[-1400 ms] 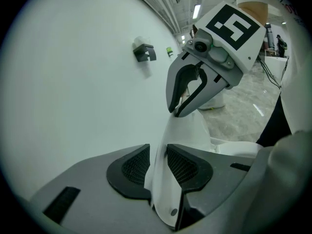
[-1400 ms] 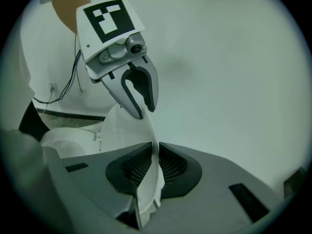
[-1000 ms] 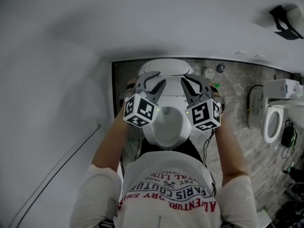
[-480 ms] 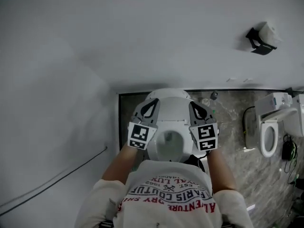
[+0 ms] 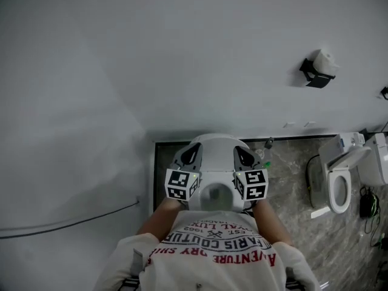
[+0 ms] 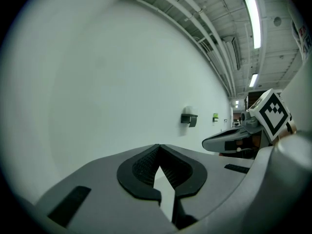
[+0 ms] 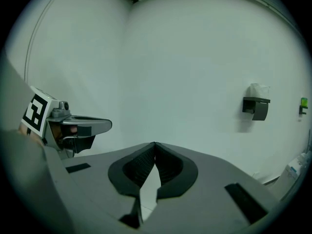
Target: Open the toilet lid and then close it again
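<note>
The white toilet (image 5: 213,148) stands straight below me against the wall, its oval bowl opening (image 5: 216,194) showing between my two marker cubes. Whether the lid is up I cannot tell. My left gripper (image 5: 193,153) is over the toilet's left side and my right gripper (image 5: 241,153) over its right side. Both point level at the white wall with jaws shut on nothing. In the left gripper view the pads (image 6: 146,165) meet and the right gripper (image 6: 234,140) shows beside them. In the right gripper view the pads (image 7: 168,167) meet too, with the left gripper (image 7: 80,126) alongside.
A toilet-paper holder (image 5: 318,69) hangs on the wall at the upper right. A second toilet (image 5: 337,183) stands at the right on the marble floor (image 5: 291,168). A cable (image 5: 73,223) runs along the left wall. Small bottles (image 5: 267,144) sit behind the toilet.
Both grippers have risen off the toilet and now point at the wall. Their jaws, open a second ago, have shut. My view has tipped up, showing more wall.
</note>
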### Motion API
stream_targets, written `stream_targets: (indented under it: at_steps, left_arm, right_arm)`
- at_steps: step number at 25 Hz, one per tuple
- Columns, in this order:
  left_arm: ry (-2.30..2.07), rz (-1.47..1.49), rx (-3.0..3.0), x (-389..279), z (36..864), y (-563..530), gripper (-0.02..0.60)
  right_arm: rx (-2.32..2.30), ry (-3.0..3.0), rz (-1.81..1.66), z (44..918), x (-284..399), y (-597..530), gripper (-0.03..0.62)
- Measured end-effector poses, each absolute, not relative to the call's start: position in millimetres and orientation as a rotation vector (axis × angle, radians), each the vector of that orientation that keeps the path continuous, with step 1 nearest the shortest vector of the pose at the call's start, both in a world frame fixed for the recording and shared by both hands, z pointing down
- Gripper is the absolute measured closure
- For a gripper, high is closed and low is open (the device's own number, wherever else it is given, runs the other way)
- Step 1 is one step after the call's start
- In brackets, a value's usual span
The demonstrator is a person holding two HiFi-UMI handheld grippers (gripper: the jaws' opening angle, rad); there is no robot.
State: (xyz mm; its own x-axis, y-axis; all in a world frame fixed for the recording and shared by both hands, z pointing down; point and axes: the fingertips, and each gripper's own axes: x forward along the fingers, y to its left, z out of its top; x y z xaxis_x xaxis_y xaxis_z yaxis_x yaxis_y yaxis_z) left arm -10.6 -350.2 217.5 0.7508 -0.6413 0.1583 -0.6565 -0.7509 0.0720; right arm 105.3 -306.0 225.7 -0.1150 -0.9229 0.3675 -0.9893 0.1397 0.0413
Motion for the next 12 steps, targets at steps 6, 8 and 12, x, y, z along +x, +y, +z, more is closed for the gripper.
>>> stream_targets:
  at_steps: [6, 8, 12]
  left_arm:
    - [-1.045, 0.200, 2.840, -3, 210, -333, 0.575]
    - [-1.039, 0.210, 2.842, -2, 212, -331, 0.575]
    - [-1.041, 0.223, 2.829, -4, 224, -328, 0.575]
  right_arm:
    - [1.873, -2.147, 0.307, 216, 103, -302, 0.579]
    - [1.881, -2.143, 0.301, 215, 105, -302, 0.579]
    - [1.870, -2.146, 0.326, 227, 102, -299, 0.579]
